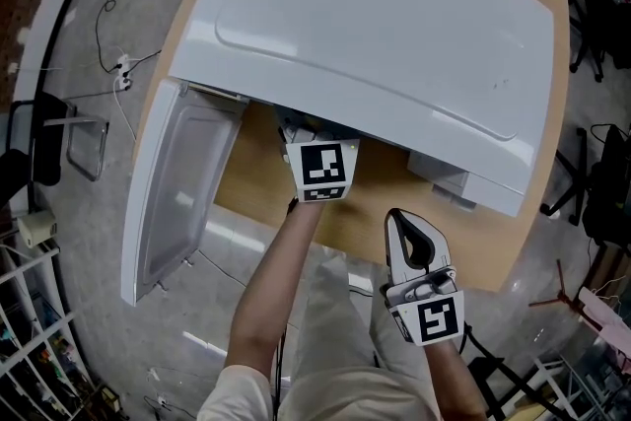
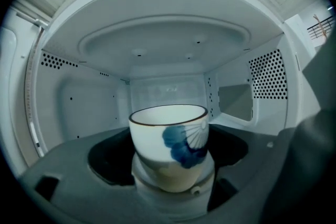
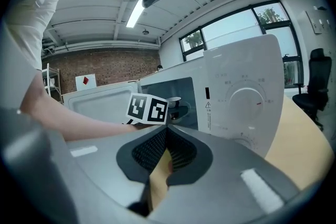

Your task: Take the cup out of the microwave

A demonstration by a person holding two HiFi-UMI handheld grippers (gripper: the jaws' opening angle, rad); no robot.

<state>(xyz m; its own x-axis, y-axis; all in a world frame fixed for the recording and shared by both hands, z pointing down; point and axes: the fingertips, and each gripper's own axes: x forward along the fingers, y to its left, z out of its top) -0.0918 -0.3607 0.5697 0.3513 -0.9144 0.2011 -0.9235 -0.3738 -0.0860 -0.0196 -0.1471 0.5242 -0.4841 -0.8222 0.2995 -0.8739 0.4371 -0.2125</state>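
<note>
A white cup (image 2: 169,147) with a blue painted pattern and a dark rim stands inside the white microwave (image 1: 394,35). My left gripper (image 2: 170,165) reaches into the cavity, and its dark pads (image 2: 107,162) lie against both sides of the cup. From the head view only its marker cube (image 1: 323,171) shows below the microwave's top; its jaws are hidden. My right gripper (image 1: 404,224) hangs outside, in front of the microwave, shut with nothing in it. In the right gripper view (image 3: 167,131) its pads meet, with just a thin slit between them.
The microwave door (image 1: 177,182) stands swung open to the left. The microwave sits on a wooden table (image 1: 261,187), and its control dials (image 3: 244,99) face my right gripper. Office chairs (image 1: 603,202) stand at the right, and cables (image 1: 118,64) lie on the floor at left.
</note>
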